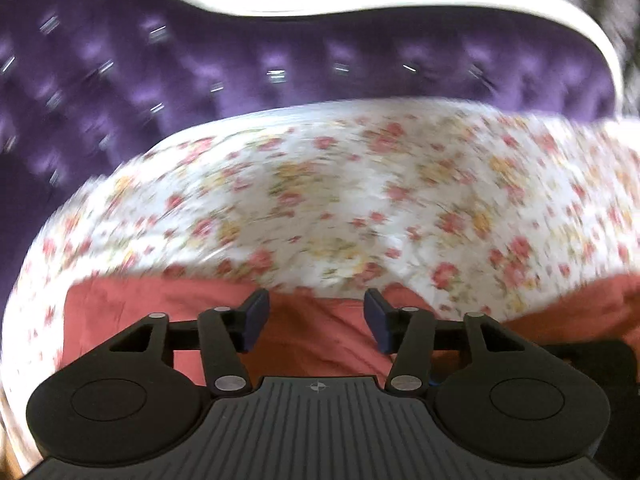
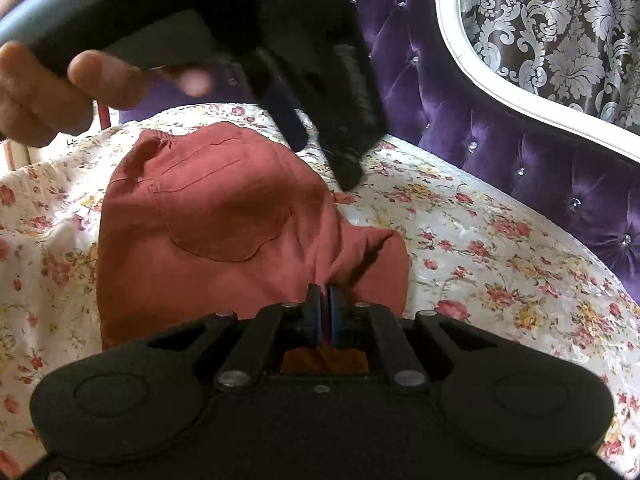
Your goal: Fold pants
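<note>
the right gripper (image 2: 325,312) sits closest, its jaws pinched on a raised fold of the pants (image 2: 208,216); the red pants lie bunched on the floral bedsheet (image 2: 500,248), stretching away from that grip toward the pocket end; the left gripper (image 2: 320,148) hangs above the far end, jaws apart and holding nothing; so the right hand looks better placed to carry the fold away from itself.
</note>
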